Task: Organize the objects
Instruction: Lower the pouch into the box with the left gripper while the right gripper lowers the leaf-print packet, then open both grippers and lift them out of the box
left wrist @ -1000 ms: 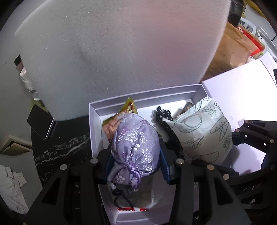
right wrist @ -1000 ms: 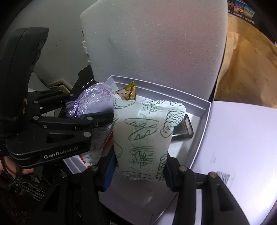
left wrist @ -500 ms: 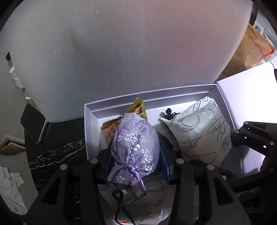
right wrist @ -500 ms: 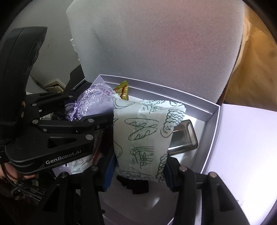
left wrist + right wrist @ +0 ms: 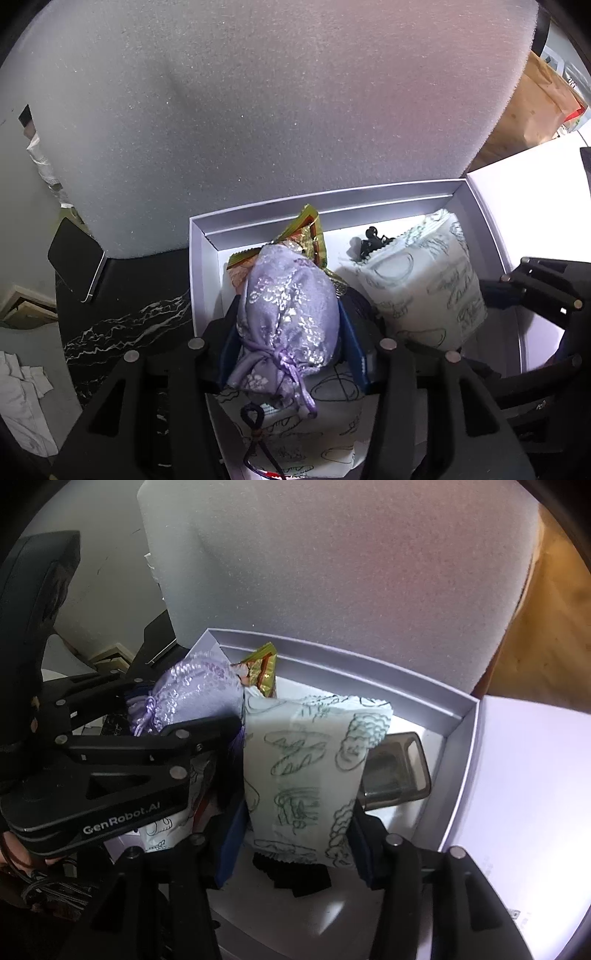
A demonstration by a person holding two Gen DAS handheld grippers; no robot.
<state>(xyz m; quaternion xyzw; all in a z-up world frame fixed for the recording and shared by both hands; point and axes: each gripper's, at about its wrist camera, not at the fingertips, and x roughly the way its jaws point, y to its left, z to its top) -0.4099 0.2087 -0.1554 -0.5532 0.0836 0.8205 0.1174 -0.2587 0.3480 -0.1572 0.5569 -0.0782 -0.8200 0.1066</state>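
An open white box [image 5: 325, 203] holds a gold snack wrapper [image 5: 310, 236], a black clip [image 5: 371, 240] and a printed packet [image 5: 295, 435] at its near end. My left gripper [image 5: 290, 317] has a lilac drawstring pouch [image 5: 288, 314] between its blue pads, low over the box's left side. Its jaws are opening, and the pads still touch the pouch. My right gripper [image 5: 295, 808] holds a white packet with green drawings [image 5: 306, 760] upright inside the box [image 5: 369, 668]. Those jaws are opening too, with the pads still against the packet.
A large grey foam sheet [image 5: 277, 110] stands right behind the box. The white lid [image 5: 535, 794] lies to the right. A dark flat case [image 5: 395, 768] lies in the box's right end. A phone [image 5: 75, 258] rests on the black marble table [image 5: 129, 321].
Both grippers have come down into the box with the pouch and the packet. Their jaws now stand slightly wider than before.
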